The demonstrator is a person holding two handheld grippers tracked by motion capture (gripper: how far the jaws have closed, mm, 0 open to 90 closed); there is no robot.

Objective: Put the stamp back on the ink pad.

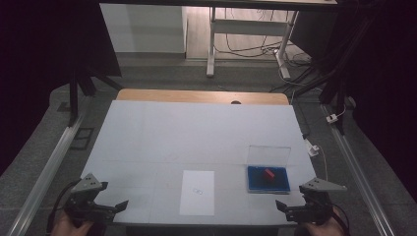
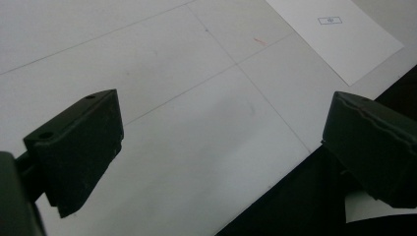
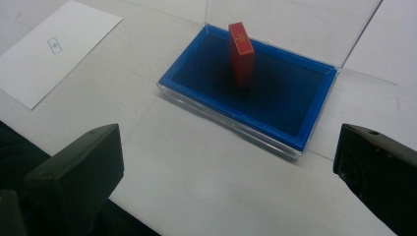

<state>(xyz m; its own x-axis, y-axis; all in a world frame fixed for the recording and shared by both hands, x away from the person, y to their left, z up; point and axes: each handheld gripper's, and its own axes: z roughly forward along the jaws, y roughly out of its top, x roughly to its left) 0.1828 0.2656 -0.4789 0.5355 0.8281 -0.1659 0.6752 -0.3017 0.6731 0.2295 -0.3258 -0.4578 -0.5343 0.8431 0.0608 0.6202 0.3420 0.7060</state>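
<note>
**Both grippers wait at the near edge, red block in the blue tray**

A dim room, desk legs and cables at the back, and up front a white table (image 1: 196, 132) under the lamp. The left gripper (image 1: 115, 206) hovers at the near left corner, fingers spread wide and empty. The right gripper (image 1: 285, 209) hangs at the near right, its fingers (image 3: 74, 177) also wide apart, holding nothing, and it looks straight at the tray (image 3: 314, 132).

That tray is a shallow blue box with a dark lining, its clear lid (image 1: 268, 155) standing up behind it. Inside stands one red block (image 3: 242, 54), on end, toward the far side, touching no wall that I can make out. Nothing else lies in the tray. To its left, well apart, lies a sheet of paper (image 1: 197, 192) with a small printed box (image 3: 54, 45).

My read: the right gripper goes for the block. Best to come in from above, fingers across the narrow faces, clear of the near rim and the lid. The block is tall and thin, so a nudge could tip it; close squarely and lift straight up.
</note>
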